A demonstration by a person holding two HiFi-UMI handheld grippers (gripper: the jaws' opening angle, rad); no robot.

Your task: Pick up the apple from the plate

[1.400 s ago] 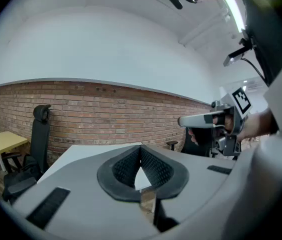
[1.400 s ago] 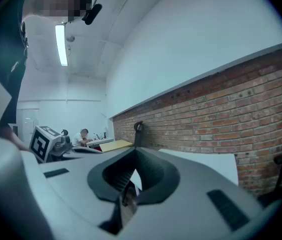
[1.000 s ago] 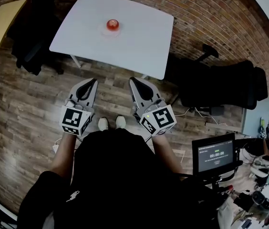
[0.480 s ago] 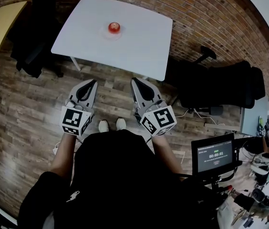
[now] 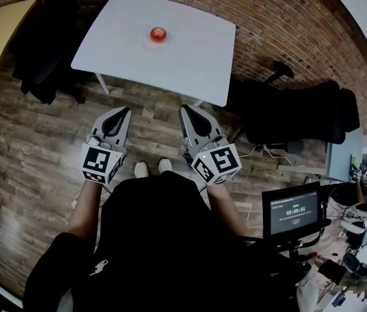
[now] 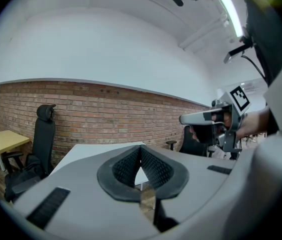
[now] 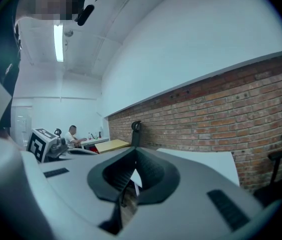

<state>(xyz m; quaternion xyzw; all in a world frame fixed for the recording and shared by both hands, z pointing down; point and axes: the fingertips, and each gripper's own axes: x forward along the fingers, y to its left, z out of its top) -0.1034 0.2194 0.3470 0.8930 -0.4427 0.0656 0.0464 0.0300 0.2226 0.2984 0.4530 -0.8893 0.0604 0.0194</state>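
Wood-floor rm, white rectangular bench (image 5: 196, 51) well ahead | left gripper (image 5: 126, 110) + right gripper (image 5: 185, 108) pressed together, empty | step: pre-approach | nxt: walk up, open for round red apple (image 5: 158, 34)

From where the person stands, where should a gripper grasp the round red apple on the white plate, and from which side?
Probably across the widest middle of the round red apple, from above: it sits exposed on the white plate, sides free.
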